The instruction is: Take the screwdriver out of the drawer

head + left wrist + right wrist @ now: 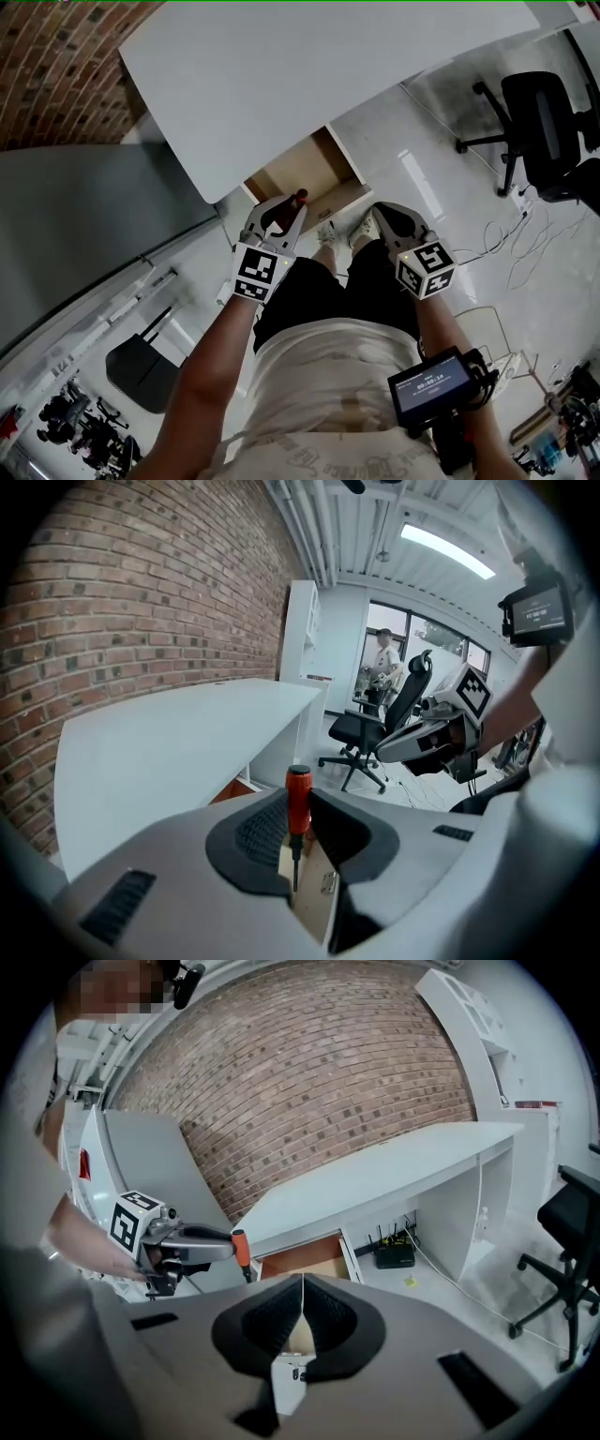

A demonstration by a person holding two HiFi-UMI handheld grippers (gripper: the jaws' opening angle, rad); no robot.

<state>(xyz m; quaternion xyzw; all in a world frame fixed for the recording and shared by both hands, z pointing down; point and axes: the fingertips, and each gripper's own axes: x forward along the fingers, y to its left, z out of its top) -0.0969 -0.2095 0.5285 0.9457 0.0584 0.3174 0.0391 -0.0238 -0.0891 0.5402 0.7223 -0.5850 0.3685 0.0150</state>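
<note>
- Brick wall (66,66) and white desk (281,75): the head view looks down on the desktop from above. Only the right gripper view shows the desk's side panel and a black box with cables (396,1255) on the floor under it.
- Open drawer (300,1262): its wooden inside sits under the desk edge and shows plainly in the right gripper view. The left gripper view gives you only a sliver of it, low between the jaws.
- Black office chair (544,131): it stands on the pale floor well away from the desk. The left gripper view alone shows a person (382,658) standing beyond it by the windows.
- Your left gripper (281,211): its fingers are set narrow, clamped on the screwdriver (298,799). The tool is held upright in the air, orange-red handle on top and thin shaft pointing down, outside the drawer and beside its open front.
- Your right gripper (302,1283): its fingers are pressed together with nothing between them, and it hovers near the left one in front of the drawer.
- Forearm screen (431,384): it shows light digits, too small to read with certainty.
- Marker cubes (258,272): these carry black-and-white square patterns only, and no brand name is legible anywhere.
</note>
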